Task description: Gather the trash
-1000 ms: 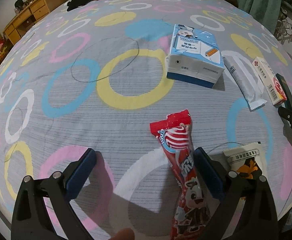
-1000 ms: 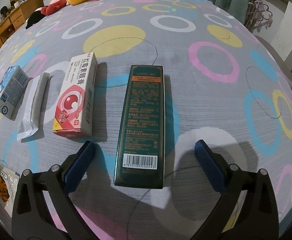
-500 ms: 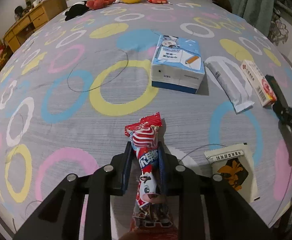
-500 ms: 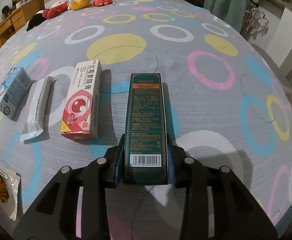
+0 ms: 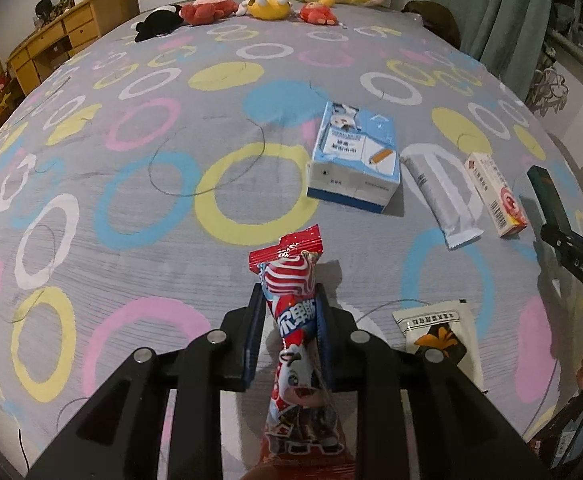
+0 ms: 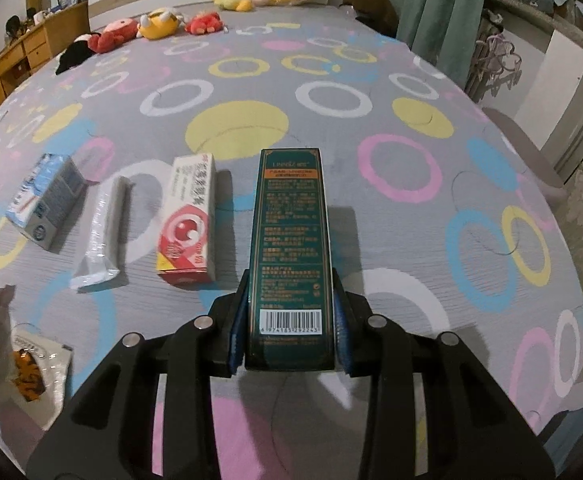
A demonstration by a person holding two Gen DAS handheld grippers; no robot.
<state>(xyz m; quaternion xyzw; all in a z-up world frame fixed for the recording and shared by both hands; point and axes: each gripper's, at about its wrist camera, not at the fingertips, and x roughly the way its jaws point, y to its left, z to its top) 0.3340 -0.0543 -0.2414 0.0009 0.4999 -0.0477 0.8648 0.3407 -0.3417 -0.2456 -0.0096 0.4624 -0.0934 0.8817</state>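
Both sets of fingers just clamped shut: left gripper (image 5: pixel 287 322) pinching the red candy wrapper (image 5: pixel 296 344), right gripper (image 6: pixel 290 330) squeezing the green box (image 6: pixel 290 248). Both now lifted off the bedspread (image 5: pixel 91 184), so bin's next I guess.

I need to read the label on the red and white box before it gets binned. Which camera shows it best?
The right wrist view: the red and white box lies near, just left of the green box in the right tool, its printed top facing the camera. The left wrist view shows it small and warped at the right edge.
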